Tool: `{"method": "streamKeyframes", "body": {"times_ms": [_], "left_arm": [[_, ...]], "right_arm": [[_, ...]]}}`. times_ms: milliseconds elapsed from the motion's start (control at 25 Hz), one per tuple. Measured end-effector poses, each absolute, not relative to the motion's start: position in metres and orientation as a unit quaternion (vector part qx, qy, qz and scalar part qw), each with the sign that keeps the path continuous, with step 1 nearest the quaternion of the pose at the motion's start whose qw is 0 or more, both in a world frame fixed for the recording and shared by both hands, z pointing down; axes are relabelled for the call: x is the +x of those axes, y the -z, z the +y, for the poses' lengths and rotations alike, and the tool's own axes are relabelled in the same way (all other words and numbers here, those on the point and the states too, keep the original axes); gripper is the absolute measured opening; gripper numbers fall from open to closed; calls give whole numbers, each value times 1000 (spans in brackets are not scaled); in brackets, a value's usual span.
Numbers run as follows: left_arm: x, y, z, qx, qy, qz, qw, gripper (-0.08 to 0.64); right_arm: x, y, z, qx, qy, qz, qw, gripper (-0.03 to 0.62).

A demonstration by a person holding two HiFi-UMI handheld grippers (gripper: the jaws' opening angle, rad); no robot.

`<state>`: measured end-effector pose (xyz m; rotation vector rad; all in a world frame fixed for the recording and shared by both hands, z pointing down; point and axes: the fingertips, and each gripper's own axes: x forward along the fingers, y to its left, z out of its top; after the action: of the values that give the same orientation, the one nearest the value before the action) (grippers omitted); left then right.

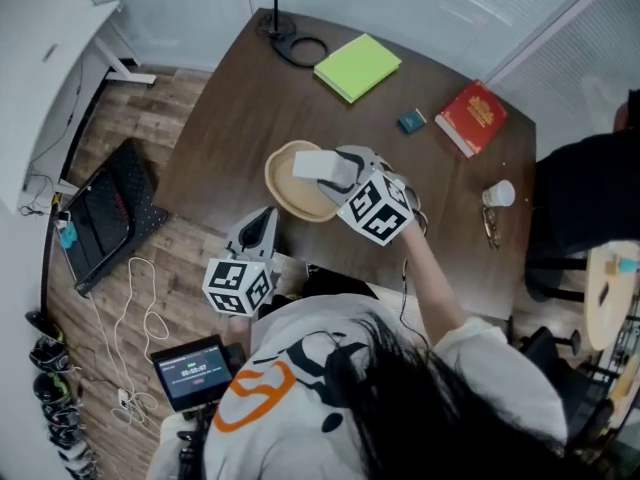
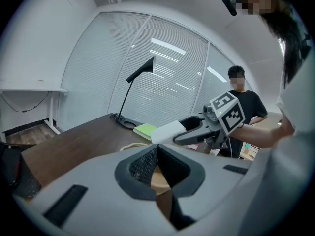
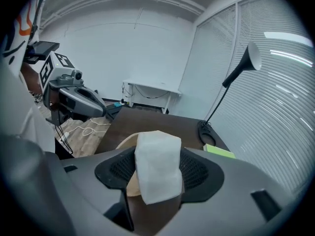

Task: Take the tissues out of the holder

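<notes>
Head view first: where were the tissues point(image 1: 315, 164)? the other asked.

Between the jaws of my right gripper point(image 1: 335, 168), I said. The pads were pressed on both sides of the white wad, and its end stuck out past my fingertips.

And the holder point(image 1: 275, 173)?

Just under those jaws, on the dark table point(image 1: 230, 118). The wad hung above its rim and, as far as I could judge, touched nothing but my pads.

What of your other gripper?

My left gripper point(image 1: 266, 216) hung near the table's edge, apart from the holder. In the left gripper view its pads met at the tips with nothing between them. Through the slit below them I saw only the holder's tan wall beyond.

So how much was done?

I judged the main step done, with this wad out and in my grip. What was left was to carry it aside and set it down on the table. The wad covered part of the holder's inside, so I could not tell whether more tissues lay there.
</notes>
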<state>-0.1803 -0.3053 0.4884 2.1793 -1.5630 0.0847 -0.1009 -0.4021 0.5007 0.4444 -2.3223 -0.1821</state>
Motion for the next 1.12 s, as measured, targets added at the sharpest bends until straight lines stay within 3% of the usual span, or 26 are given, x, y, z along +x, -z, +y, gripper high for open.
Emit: {"method": "streamKeyframes", "body": {"times_ms": [440, 680, 880, 1120], "left_arm": [[-149, -491, -319, 816, -37, -529, 229, 0], [-127, -494, -322, 830, -46, -505, 231, 0], [-119, -497, -321, 836, -56, -494, 233, 0], [-131, -500, -317, 828, -63, -505, 234, 0]], "right_arm": [[10, -533, -384, 278, 8, -862, 424, 276], [31, -551, -385, 318, 16, -836, 447, 276], [42, -586, -394, 331, 87, -785, 516, 276], [30, -610, -381, 315, 63, -794, 515, 278]]}}
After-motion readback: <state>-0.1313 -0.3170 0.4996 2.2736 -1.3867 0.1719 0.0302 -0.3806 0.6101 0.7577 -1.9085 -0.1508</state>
